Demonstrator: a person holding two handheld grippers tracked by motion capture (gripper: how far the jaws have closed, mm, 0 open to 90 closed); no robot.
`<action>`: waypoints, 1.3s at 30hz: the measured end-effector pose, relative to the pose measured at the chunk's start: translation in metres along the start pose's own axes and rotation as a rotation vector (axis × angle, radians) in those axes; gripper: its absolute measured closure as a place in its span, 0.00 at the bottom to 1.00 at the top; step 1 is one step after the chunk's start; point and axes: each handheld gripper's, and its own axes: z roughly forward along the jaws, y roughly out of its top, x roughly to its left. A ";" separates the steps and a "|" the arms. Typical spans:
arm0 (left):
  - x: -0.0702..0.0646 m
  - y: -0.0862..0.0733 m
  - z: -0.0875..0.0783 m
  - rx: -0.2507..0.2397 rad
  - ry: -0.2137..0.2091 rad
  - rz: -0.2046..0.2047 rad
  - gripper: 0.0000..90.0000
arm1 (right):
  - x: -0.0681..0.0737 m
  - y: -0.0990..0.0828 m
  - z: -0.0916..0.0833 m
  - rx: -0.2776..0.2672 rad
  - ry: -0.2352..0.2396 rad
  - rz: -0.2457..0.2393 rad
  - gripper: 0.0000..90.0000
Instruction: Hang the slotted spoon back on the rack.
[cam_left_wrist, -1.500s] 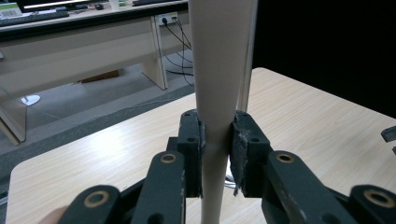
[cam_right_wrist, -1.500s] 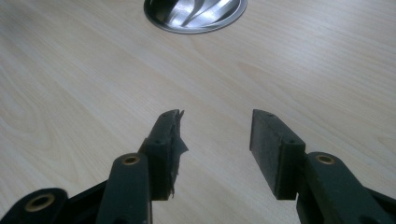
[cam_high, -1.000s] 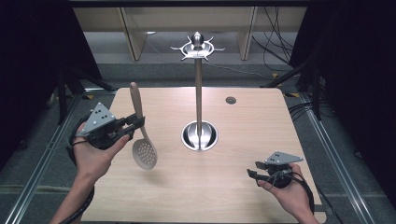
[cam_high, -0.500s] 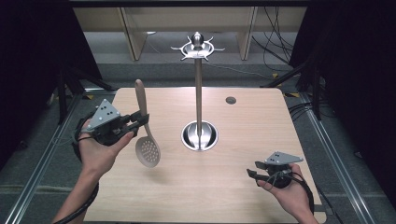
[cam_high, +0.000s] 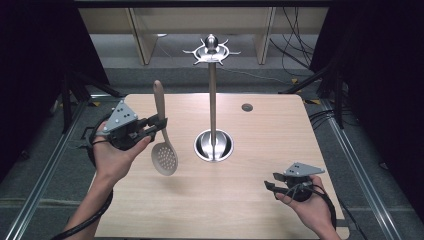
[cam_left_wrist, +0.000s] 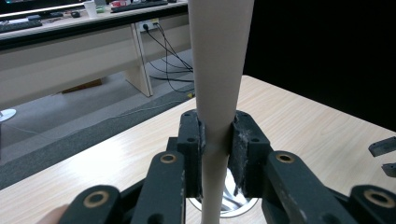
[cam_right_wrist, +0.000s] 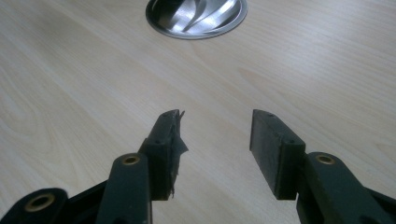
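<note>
The left tongs (cam_high: 161, 123) have carried the one slotted spoon (cam_high: 163, 156) up and rightward toward the single hook stand (cam_high: 213, 100), pinching its handle above the surface (cam_high: 260, 135); the right tongs (cam_high: 272, 183) rest spread.

Left gripper (cam_high: 159, 125) clamps slotted spoon (cam_high: 163, 141) upright; right gripper (cam_high: 270, 182) low, parted.

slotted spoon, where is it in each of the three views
High view: the slotted spoon hangs left of centre, its handle clamped in the left hand-held gripper, its perforated bowl pointing down.
Left gripper view: its pale handle runs up the middle between the jaws.
Right gripper view: not in it.
Shared landmark: the round metal base of the stand.
</note>
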 end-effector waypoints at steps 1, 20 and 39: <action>0.001 0.001 0.002 -0.010 -0.003 0.018 0.83 | 0.000 0.000 -0.001 0.001 -0.005 0.006 0.59; -0.004 0.014 0.017 -0.004 -0.020 0.022 0.83 | 0.001 0.000 -0.001 -0.002 -0.008 0.004 0.59; -0.006 0.027 0.033 0.021 -0.019 0.053 0.83 | 0.001 0.001 -0.001 -0.012 -0.008 -0.004 0.60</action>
